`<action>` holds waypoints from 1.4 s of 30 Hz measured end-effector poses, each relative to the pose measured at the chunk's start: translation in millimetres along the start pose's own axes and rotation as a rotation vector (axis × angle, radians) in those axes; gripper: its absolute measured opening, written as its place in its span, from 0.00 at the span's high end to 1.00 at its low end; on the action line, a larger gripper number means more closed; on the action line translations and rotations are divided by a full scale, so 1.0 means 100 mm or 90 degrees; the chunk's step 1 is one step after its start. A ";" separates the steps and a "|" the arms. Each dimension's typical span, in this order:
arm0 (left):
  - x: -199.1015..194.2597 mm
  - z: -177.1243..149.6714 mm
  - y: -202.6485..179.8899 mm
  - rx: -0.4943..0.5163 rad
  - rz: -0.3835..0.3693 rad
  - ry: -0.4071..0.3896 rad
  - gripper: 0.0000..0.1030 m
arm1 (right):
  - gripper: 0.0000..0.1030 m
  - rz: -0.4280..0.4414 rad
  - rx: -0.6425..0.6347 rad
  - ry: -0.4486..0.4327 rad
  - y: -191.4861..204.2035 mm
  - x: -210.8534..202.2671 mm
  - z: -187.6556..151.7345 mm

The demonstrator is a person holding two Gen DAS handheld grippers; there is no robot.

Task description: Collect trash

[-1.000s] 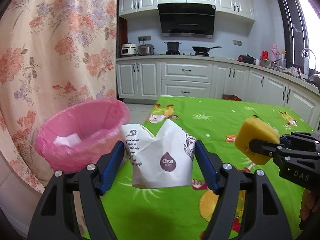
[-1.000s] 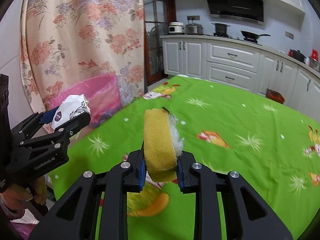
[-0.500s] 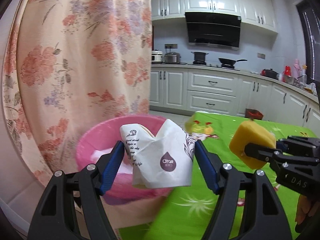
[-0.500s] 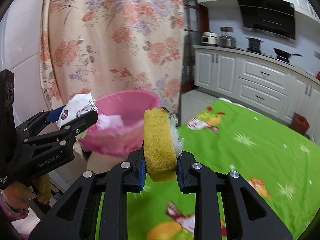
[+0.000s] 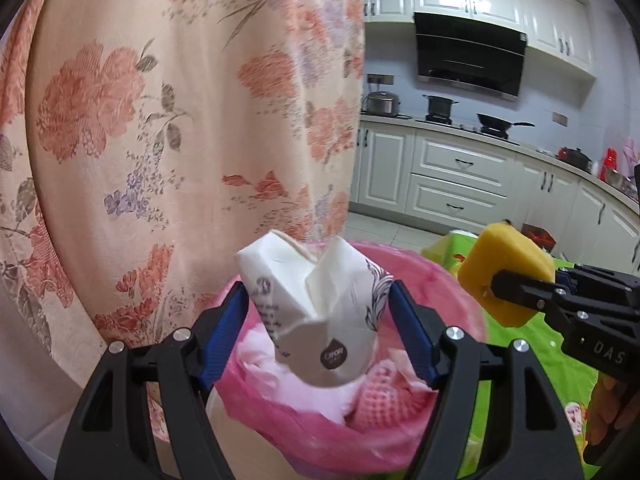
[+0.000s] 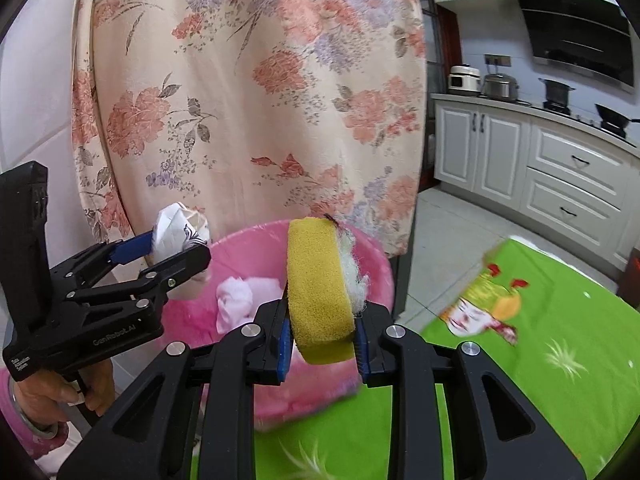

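My left gripper (image 5: 320,320) is shut on a crumpled white paper packet (image 5: 316,316) with dark print. It holds the packet over the pink-lined trash bin (image 5: 400,444). My right gripper (image 6: 322,336) is shut on a yellow sponge (image 6: 318,292) with a white fluffy side, held at the bin's (image 6: 236,248) near rim. The right gripper and sponge (image 5: 506,272) also show at the right of the left wrist view. The left gripper with the packet (image 6: 176,236) shows at the left of the right wrist view. White and pink scraps (image 6: 244,296) lie inside the bin.
A floral curtain (image 5: 180,120) hangs right behind the bin. The table with a green patterned cloth (image 6: 540,360) lies to the right of the bin. White kitchen cabinets (image 5: 460,176) and a stove with pots stand far back.
Both grippers have swung left from over the green table to the pink bin. The packet now hangs over the bin's opening and the sponge is at its rim. Both grips are unchanged.
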State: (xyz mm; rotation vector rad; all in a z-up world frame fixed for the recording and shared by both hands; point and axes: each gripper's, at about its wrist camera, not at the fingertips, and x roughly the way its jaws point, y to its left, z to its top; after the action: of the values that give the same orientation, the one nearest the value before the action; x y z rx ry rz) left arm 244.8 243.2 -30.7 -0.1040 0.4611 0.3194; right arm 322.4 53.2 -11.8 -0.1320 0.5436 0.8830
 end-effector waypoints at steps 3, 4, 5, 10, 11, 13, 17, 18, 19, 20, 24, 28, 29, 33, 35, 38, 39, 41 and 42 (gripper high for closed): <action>0.13 0.05 0.13 -0.006 0.016 0.008 0.27 | 0.67 0.012 -0.016 0.000 0.02 0.17 0.08; 0.14 0.06 0.15 -0.009 0.023 0.008 0.20 | 0.61 0.018 -0.019 0.002 0.01 0.23 0.10; 0.15 0.07 0.19 -0.015 0.031 0.006 0.16 | 0.38 0.022 -0.017 0.002 0.00 0.27 0.12; -0.02 0.08 0.27 -0.034 0.049 -0.016 0.06 | 0.29 0.022 0.016 -0.033 -0.12 0.18 0.17; -0.07 0.07 0.29 -0.037 0.052 -0.019 0.05 | 0.29 0.019 0.021 -0.037 -0.13 0.15 0.17; -0.15 0.05 0.30 -0.043 0.057 -0.024 0.05 | 0.29 0.015 0.038 -0.044 -0.17 0.04 0.15; -0.34 0.01 0.29 -0.051 0.070 -0.033 0.05 | 0.29 -0.011 0.054 -0.046 -0.20 -0.17 0.06; -0.40 0.00 0.27 -0.052 0.076 -0.039 0.05 | 0.29 -0.018 0.056 -0.045 -0.19 -0.24 0.03; -0.46 0.00 0.26 -0.053 0.080 -0.047 0.05 | 0.28 -0.025 0.057 -0.044 -0.17 -0.30 0.00; -0.53 0.00 0.23 -0.054 0.086 -0.056 0.05 | 0.27 -0.029 0.056 -0.043 -0.16 -0.35 -0.03; -0.78 0.05 0.14 -0.044 0.099 -0.068 0.05 | 0.21 -0.060 0.041 -0.036 -0.04 -0.58 -0.12; -1.00 0.06 0.05 -0.049 0.082 -0.051 0.05 | 0.18 -0.073 0.046 -0.045 0.05 -0.85 -0.22; -1.06 0.04 0.03 -0.052 0.080 -0.043 0.05 | 0.18 -0.075 0.049 -0.047 0.07 -0.90 -0.25; -1.26 -0.08 -0.04 -0.047 0.071 -0.027 0.05 | 0.18 -0.083 0.067 -0.059 0.13 -1.13 -0.40; -1.38 -0.17 -0.10 -0.031 0.070 -0.028 0.05 | 0.18 -0.085 0.073 -0.062 0.17 -1.24 -0.49; -1.56 -0.30 -0.19 -0.006 0.060 -0.034 0.05 | 0.18 -0.080 0.088 -0.063 0.20 -1.38 -0.63; -1.61 -0.35 -0.22 -0.002 0.056 -0.034 0.05 | 0.18 -0.084 0.090 -0.062 0.22 -1.43 -0.69; -1.70 -0.43 -0.26 0.002 0.045 -0.032 0.05 | 0.18 -0.090 0.087 -0.062 0.27 -1.49 -0.75; -1.74 -0.48 -0.29 0.005 0.038 -0.032 0.05 | 0.18 -0.093 0.083 -0.062 0.30 -1.53 -0.80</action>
State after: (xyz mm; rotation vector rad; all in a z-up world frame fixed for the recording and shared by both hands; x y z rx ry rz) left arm 86.7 159.4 6.3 -0.0741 0.4158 0.3784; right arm 189.7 -60.6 0.0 -0.0092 0.4925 0.7061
